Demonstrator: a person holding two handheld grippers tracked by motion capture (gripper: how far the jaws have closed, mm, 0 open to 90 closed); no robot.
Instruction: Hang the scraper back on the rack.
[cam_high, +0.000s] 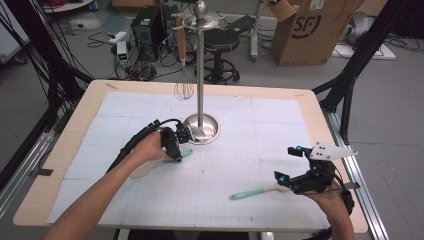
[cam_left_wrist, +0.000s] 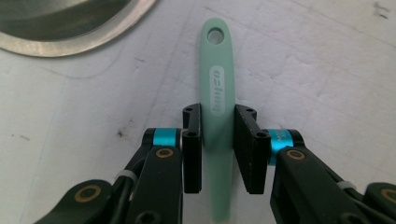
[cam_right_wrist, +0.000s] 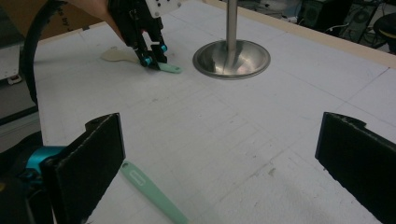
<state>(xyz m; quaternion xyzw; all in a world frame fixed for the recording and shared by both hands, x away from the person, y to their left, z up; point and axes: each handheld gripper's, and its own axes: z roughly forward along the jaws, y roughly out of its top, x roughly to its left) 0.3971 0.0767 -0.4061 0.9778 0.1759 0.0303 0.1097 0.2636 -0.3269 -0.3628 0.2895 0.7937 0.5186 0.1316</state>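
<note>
A workshop floor strewn with cables, a stool and a cardboard box lies behind a wooden table covered by a white gridded mat. On the mat stands a steel utensil stand with a round base, and a whisk hangs from its top.

The left gripper sits low over the mat just in front of that base, its jaws narrowed around the mint-green handle of a spatula. The left pad lies against the handle's edge and the right pad appears to meet the other edge (a thin dark line there may be shadow or a hair of space). The spatula lies flat on the mat, its holed handle end pointing toward the stand's base and its pale blade back under the person's left hand.

The right gripper hovers over the mat's near right part with its jaws spread wide and nothing between them. A second spatula with the same green handle lies on the mat just beside it, untouched.
</note>
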